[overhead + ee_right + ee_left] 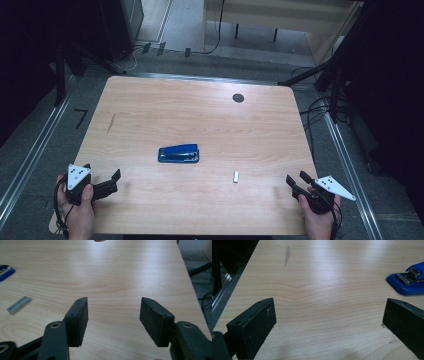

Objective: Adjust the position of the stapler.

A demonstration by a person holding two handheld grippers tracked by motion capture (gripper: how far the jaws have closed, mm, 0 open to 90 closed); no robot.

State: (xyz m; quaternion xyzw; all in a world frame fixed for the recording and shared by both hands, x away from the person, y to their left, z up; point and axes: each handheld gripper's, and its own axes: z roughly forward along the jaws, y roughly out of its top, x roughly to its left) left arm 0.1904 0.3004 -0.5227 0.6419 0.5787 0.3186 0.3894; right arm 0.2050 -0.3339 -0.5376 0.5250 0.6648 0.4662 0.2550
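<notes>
Wood grain runs across the pale surface (pixel 150 110), which is seen from above in the high view. A blue stapler (pixel 178 153) is laid flat just below the centre of that frame, its long side running left to right. A small strip of staples (pixel 235 176) is found to the lower right of the stapler, apart from it. A dark round spot (pixel 238 98) is seen in the surface toward the upper right of the frame.

The left claw (pixel 109 181) is held at the lower left of the high view, over the near corner of the surface, well apart from the stapler. Its jaws are spread wide with nothing between them; in the left gripper view (pixel 329 317) bare wood is seen in the gap, and the stapler (pixel 408 281) is cut off by the right edge of that frame.

The right claw (pixel 297 180) is held at the lower right of the high view, near the surface's edge, to the right of the staple strip. Its jaws are likewise parted and nothing is gripped. In the right gripper view (pixel 113 315) the staple strip (pixel 19 304) is shown at the left, lying aslant on the wood, and a blue corner of the stapler (pixel 5 272) is caught at the upper left edge.
</notes>
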